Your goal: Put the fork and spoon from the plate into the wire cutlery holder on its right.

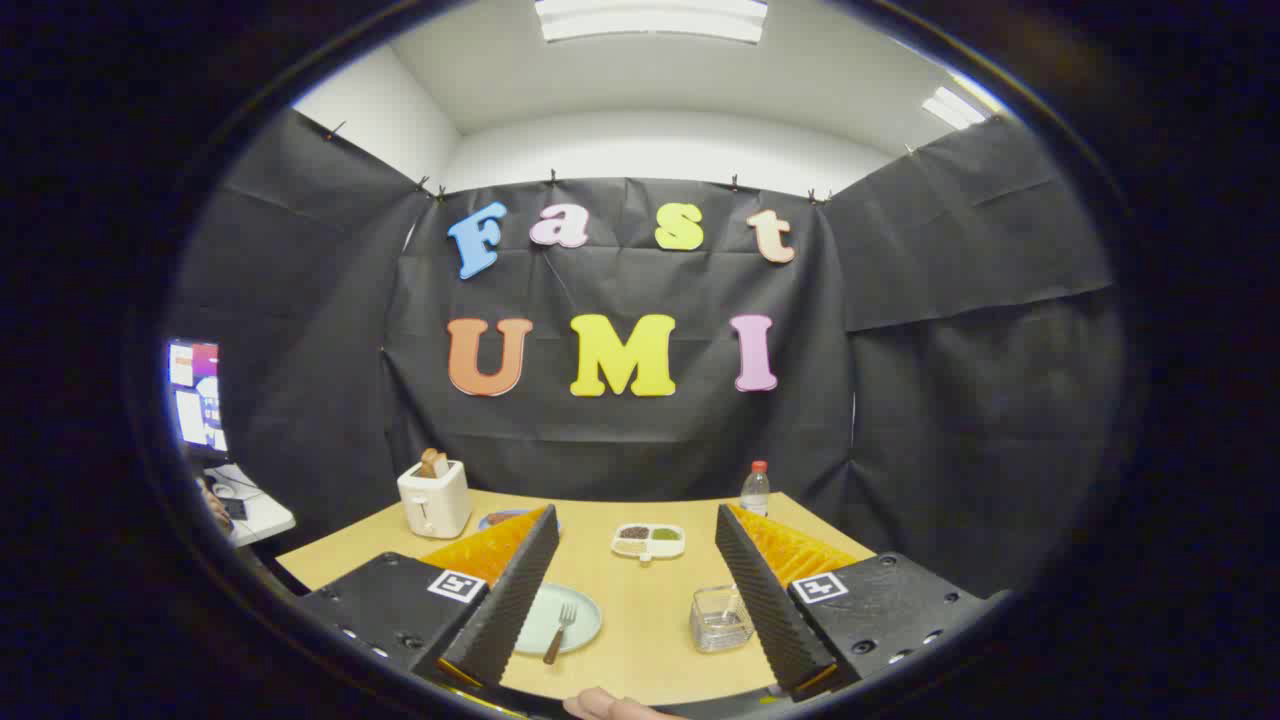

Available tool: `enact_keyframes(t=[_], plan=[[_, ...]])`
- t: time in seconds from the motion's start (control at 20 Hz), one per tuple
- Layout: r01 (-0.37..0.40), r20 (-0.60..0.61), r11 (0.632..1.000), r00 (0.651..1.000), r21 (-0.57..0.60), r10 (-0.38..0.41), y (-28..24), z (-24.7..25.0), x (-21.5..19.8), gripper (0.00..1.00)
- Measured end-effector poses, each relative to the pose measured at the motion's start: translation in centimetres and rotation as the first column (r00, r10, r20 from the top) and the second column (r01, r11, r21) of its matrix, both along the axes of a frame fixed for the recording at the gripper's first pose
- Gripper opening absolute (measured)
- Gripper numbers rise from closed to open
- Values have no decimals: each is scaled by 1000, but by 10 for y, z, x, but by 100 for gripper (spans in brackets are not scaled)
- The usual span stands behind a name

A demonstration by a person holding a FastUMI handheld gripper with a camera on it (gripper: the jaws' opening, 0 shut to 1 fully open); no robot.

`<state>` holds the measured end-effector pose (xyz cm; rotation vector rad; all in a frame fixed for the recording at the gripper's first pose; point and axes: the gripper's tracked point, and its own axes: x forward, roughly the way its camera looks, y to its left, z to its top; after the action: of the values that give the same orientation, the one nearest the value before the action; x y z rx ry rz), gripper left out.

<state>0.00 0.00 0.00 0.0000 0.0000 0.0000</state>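
Observation:
A pale green plate [575,608] lies on the wooden table, partly behind my left finger [505,600]. On it rests a fork [560,630] with a brown handle, tines pointing away from me. The spoon is hidden or too small to tell. To the plate's right stands the wire cutlery holder [720,620], beside my right finger [765,605]. My gripper [635,520] hangs above the table's near side, open wide, with nothing between its fingers.
Farther back on the table [640,660] stand a white toaster [434,500] with toast in it, a divided white dish [648,541] of condiments, a plastic bottle [755,490] with a red cap and a blue plate [505,518]. A fingertip [605,705] shows at the near edge.

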Motion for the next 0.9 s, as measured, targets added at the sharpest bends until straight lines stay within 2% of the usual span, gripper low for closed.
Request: enact_keyframes(t=[0.35, 0.7, 0.9], plan=[[-14, -52, 1000, 999, 9, 15, 8, -13, 1, 95], [9, -76, 1000, 997, 6, -9, -3, -17, 10, 95], [-19, -135, 1000, 991, -4, 18, 12, -34, 26, 95]])
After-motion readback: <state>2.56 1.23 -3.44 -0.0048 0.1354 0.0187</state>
